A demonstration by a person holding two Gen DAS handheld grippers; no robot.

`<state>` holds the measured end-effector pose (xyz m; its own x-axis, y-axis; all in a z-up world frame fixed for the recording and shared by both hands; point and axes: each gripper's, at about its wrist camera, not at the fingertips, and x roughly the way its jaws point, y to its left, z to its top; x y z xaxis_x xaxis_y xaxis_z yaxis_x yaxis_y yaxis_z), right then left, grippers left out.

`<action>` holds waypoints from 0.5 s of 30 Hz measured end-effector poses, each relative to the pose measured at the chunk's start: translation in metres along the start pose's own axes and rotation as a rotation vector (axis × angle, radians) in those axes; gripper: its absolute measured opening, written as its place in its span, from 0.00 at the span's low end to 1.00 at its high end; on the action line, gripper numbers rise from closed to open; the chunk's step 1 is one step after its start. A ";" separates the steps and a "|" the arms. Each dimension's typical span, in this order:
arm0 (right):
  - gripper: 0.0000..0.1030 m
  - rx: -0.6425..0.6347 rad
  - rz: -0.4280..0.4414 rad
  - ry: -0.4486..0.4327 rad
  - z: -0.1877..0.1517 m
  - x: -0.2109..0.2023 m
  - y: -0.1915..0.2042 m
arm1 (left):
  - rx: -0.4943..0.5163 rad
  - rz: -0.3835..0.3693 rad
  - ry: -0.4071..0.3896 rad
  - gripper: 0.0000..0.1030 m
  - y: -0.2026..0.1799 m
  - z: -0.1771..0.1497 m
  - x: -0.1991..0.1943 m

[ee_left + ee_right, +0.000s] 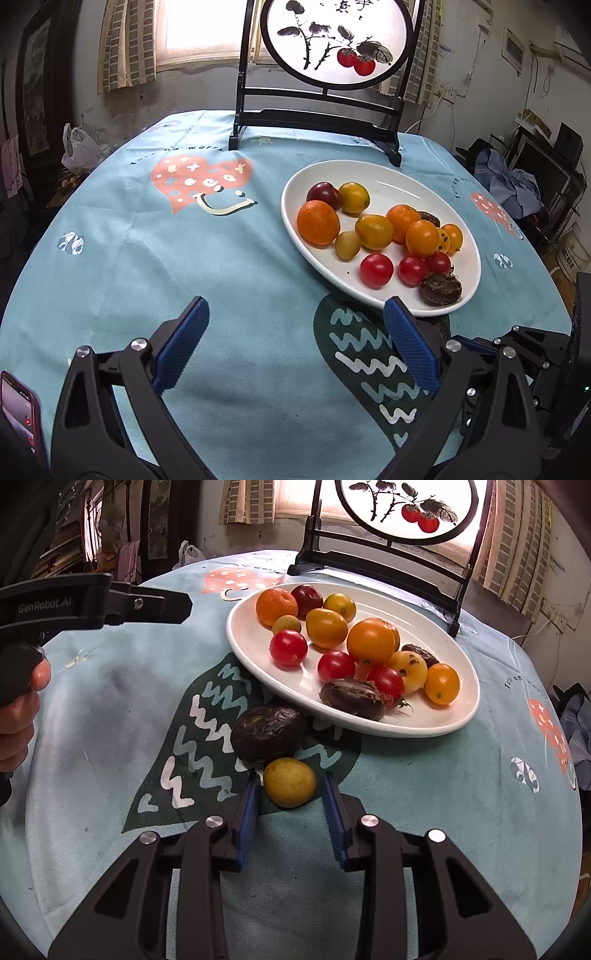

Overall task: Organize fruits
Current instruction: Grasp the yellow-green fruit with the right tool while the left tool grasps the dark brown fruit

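Right gripper (pixel 290 782): jaws part-spread around a yellow-green fruit (pixel 290 787) that lies on the tablecloth (pixel 424 794). The blue pads (pixel 334 814) stand just beside the fruit on either side; whether they touch it cannot be told. Just beyond, a dark wrinkled fruit (pixel 267 733) lies on the cloth, close against the near rim of the white plate (pixel 369 727).

Left gripper (pixel 295 325): jaws spread wide and holding nothing, above bare cloth, to the near left of the plate (pixel 413 184).

The plate holds oranges, yellow and red tomatoes, a dark red fruit and brown wrinkled fruits. At the far edge of the table stands a painted round screen (pixel 336 37) in a black frame.
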<state>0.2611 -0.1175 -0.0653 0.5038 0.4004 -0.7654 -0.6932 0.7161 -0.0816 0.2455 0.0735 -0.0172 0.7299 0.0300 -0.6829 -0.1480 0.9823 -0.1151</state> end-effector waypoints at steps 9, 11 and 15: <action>0.27 0.141 0.109 -0.037 0.002 -0.021 -0.027 | 0.006 0.003 0.020 0.94 -0.001 -0.001 0.008; 0.28 0.246 0.154 -0.086 0.001 -0.034 -0.048 | 0.025 -0.031 0.048 0.94 -0.006 -0.005 0.013; 0.28 0.441 0.166 -0.143 -0.006 -0.047 -0.084 | 0.119 -0.164 0.128 0.94 -0.036 -0.016 0.022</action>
<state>0.2927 -0.2004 -0.0261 0.4922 0.5822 -0.6472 -0.5011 0.7974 0.3362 0.2562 0.0360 -0.0398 0.6462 -0.1485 -0.7486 0.0508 0.9871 -0.1520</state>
